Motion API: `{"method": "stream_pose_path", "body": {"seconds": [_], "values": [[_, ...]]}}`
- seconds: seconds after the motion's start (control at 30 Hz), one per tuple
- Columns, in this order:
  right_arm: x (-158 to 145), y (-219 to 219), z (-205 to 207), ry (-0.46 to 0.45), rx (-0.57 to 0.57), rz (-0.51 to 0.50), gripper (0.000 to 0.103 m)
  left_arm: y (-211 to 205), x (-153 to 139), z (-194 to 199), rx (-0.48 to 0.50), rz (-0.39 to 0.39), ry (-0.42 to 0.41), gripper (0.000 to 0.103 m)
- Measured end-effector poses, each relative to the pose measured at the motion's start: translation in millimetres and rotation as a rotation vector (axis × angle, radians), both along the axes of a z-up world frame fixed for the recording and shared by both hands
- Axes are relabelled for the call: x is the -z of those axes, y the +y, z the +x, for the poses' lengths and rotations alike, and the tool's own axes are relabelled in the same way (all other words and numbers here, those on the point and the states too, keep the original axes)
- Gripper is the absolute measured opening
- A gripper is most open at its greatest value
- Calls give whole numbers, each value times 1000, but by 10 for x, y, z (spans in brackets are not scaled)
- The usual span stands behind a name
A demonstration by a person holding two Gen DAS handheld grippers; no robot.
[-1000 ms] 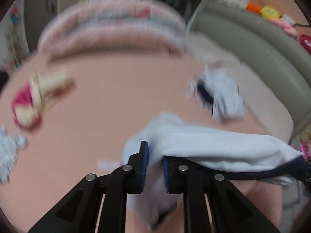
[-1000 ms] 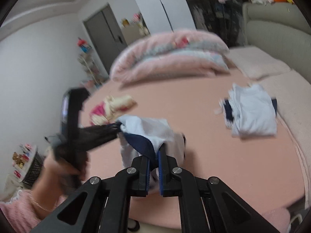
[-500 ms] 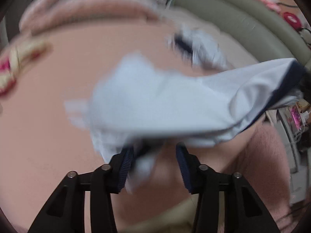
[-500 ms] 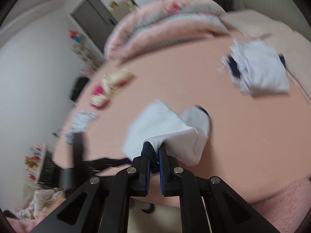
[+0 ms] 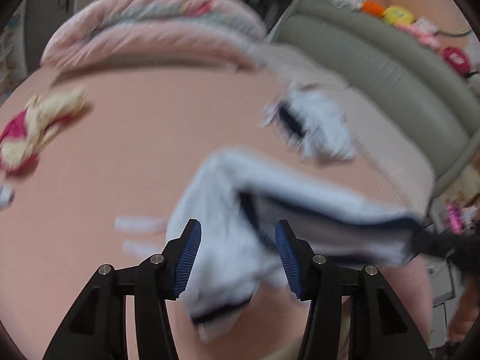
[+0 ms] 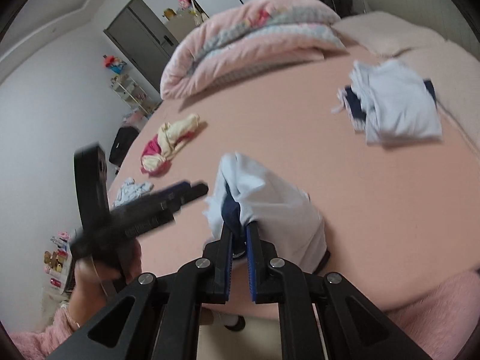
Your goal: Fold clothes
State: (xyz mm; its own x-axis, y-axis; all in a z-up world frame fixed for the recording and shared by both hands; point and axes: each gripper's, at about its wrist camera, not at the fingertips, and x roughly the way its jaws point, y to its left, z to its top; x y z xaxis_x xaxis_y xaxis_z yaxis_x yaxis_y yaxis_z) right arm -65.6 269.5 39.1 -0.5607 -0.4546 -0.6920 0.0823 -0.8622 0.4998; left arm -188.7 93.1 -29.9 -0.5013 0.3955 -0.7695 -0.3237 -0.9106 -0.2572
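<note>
R gripper [image 6: 239, 241] clamped on navy trim of the pale blue garment [image 6: 270, 207], bunched on the pink bed [image 6: 375, 186]. L gripper [image 5: 237, 255] jaws apart, cloth draped between, long axis trailing right toward R; L is nearer the loose end.

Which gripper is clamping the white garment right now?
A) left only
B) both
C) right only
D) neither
C: the right gripper is pinched on the navy-trimmed edge of the white garment, while the left gripper has its jaws spread wide with the cloth lying loose between them.
</note>
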Motion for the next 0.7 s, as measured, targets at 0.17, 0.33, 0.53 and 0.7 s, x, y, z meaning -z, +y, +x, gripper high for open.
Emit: {"method": "stream_pose_path", "body": {"seconds": [0.17,0.33,0.53,0.7], "values": [[-107,-46,56,22,-42,-33,8,187,347,-38,-50,44,-64,48],[-392,-103,259,115,-76,-78,8,255,532,-315,-207,-32,-53,44],[-145,-146,192,53,-39,88,8,113,704,-190,-198,-101,-77,4],[367,-362,14,-88,-129,56,9,-131,479,-43,-100,93,-92,4]]}}
